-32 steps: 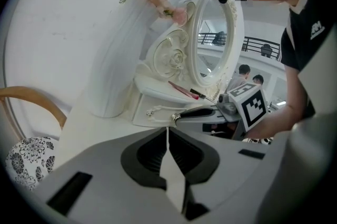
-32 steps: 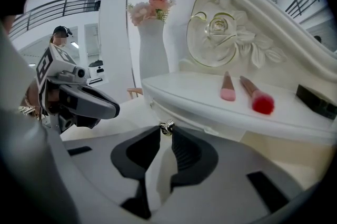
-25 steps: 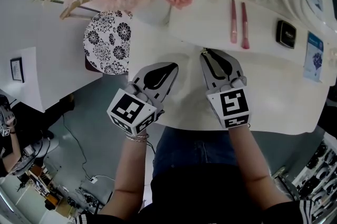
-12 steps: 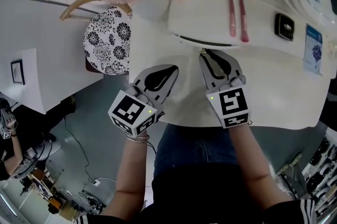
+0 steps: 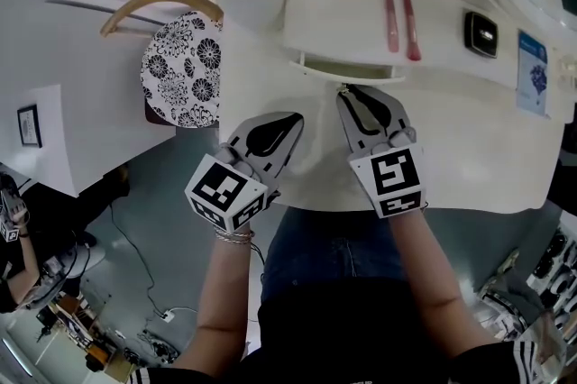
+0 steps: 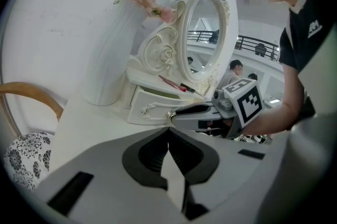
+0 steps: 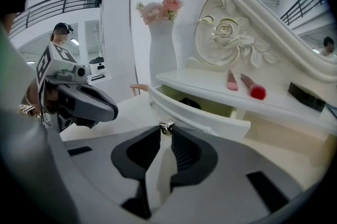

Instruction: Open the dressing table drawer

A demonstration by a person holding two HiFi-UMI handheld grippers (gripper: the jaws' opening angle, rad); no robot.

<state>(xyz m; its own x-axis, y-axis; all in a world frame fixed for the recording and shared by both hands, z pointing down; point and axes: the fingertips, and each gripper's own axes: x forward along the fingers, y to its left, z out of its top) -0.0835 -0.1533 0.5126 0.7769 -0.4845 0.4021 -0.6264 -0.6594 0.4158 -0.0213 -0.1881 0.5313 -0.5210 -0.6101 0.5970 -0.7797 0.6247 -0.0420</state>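
The right gripper [image 7: 166, 134] clamps the knob [image 7: 167, 126] to pull the drawer [image 7: 206, 115] open; the left gripper [image 6: 168, 132], closed and empty, hovers near the drawer.

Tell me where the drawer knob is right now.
The knob is at centre in the right gripper view, pinched between the right hand-held gripper's tips, on the front of the part-open drawer below the two pink sticks.

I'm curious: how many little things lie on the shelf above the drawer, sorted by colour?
Pink sticks: 2
Black case: 1
Total: 3
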